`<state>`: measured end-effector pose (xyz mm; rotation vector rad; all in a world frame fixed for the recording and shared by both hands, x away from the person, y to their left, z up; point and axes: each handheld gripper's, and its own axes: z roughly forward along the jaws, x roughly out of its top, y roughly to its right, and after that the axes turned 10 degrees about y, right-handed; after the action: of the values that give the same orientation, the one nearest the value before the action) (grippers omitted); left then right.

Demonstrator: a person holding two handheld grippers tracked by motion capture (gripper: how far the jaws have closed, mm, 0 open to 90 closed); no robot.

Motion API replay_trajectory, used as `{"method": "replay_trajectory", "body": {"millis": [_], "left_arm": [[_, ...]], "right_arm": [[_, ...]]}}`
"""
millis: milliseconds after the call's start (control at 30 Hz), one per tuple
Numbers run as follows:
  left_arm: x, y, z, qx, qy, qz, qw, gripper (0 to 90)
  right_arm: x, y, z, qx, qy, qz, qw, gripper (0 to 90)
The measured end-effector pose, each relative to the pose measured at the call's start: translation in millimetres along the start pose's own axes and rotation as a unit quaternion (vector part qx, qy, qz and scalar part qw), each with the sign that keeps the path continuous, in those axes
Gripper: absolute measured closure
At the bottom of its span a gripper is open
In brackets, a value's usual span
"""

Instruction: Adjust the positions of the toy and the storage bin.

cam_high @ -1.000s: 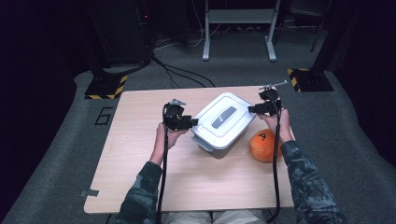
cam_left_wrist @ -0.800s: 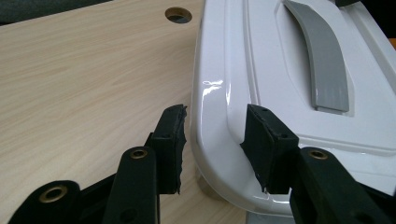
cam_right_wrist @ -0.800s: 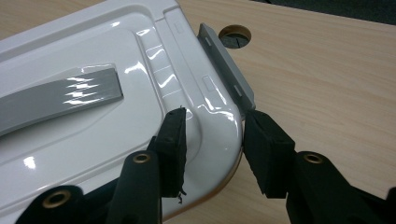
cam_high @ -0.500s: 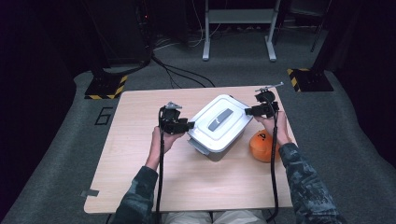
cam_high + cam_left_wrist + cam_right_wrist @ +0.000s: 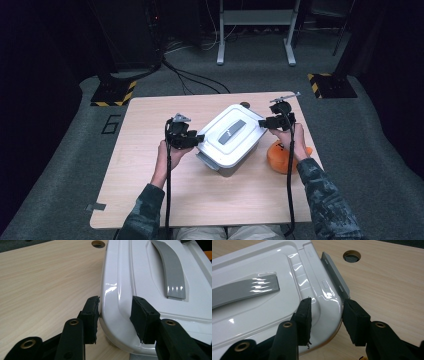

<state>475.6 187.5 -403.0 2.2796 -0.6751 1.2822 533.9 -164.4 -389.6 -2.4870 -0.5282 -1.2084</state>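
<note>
While both grippers pinch opposite lid corners, left gripper and right gripper, the box sits mid-table, shifted slightly leftward since a second ago; lid apparently still seated. Orange item beside.

On the table: 1 white box with 1 white lid (bearing 1 grey handle), 1 orange thing, 2 grippers, left and right, and 2 round holes in the tabletop.
</note>
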Motion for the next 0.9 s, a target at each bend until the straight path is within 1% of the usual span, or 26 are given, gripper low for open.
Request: {"method": "replay_trajectory", "body": {"millis": [100,167,200,267,333,400,433,467,500,533,600,633,700,733,800,833,900], "left_arm": [[-2.4,-0.3,-3.2,0.0,0.003,0.0,1.0,57.2],[-4.8,-0.3,-5.4,0.0,0.008,-0.005,1.0,57.3],[-5.7,-0.7,-7.3,-0.001,0.006,-0.001,1.0,57.3],[-8.3,0.2,-9.7,0.0,0.012,-0.005,0.9999,57.3],[-10.4,0.5,-12.8,0.001,0.013,-0.003,0.9999,57.3],[-12.4,1.3,-15.8,0.002,0.014,-0.005,0.9999,57.3],[-13.2,1.5,-16.8,0.002,0.014,-0.004,0.9999,57.3],[-14.8,2.3,-19.4,0.003,0.015,-0.003,0.9999,57.2],[-15.4,3.1,-20.4,0.004,0.015,-0.004,0.9999,57.3],[-16.1,3.2,-21.9,0.004,0.013,-0.001,0.9999,57.3],[-18.3,4.6,-24.4,0.006,0.017,-0.003,0.9998,57.3],[-19.6,4.7,-25.6,0.004,0.019,-0.003,0.9998,57.3],[-21.8,5.0,-27.7,0.004,0.023,-0.003,0.9997,57.2],[-23.4,5.2,-28.9,0.003,0.027,-0.004,0.9996,57.2],[-25.9,5.9,-31.4,0.002,0.03,-0.005,0.9995,57.2],[-26.3,6.3,-32.3,0.002,0.029,-0.004,0.9996,57.1],[-27.1,7.4,-33.7,0.002,0.029,-0.002,0.9996,57.1]], "right_arm": [[-1.7,-3.9,-1.5,0.003,0.0,-0.002,1.0,58.7],[-3.4,-4.9,-2.4,0.006,0.002,-0.004,1.0,58.7],[-4.1,-6.1,-2.6,0.006,0.004,-0.001,1.0,58.7],[-5.4,-8.1,-3.6,0.009,0.004,-0.003,0.9999,58.6],[-6.4,-10.9,-4.2,0.009,0.006,-0.002,0.9999,58.6],[-7.3,-12.6,-5.3,0.012,0.004,-0.01,0.9999,58.6],[-7.9,-14.6,-5.6,0.011,0.004,-0.005,0.9999,58.6],[-8.4,-14.9,-5.9,0.013,0.005,-0.012,0.9998,58.6],[-9.6,-17.3,-6.9,0.013,0.005,-0.011,0.9998,58.6],[-10.1,-17.4,-6.8,0.016,0.008,-0.017,0.9997,58.6],[-11.0,-19.8,-7.9,0.017,0.006,-0.014,0.9998,58.6],[-11.7,-20.3,-8.2,0.017,0.007,-0.019,0.9996,58.6],[-13.1,-22.9,-9.3,0.016,0.008,-0.015,0.9997,58.6],[-13.4,-23.0,-9.4,0.017,0.009,-0.019,0.9996,58.6],[-14.5,-24.7,-10.3,0.019,0.009,-0.015,0.9997,58.6],[-15.1,-25.0,-11.2,0.022,0.007,-0.021,0.9995,58.6],[-15.6,-26.7,-12.0,0.021,0.006,-0.021,0.9995,58.6]]}}
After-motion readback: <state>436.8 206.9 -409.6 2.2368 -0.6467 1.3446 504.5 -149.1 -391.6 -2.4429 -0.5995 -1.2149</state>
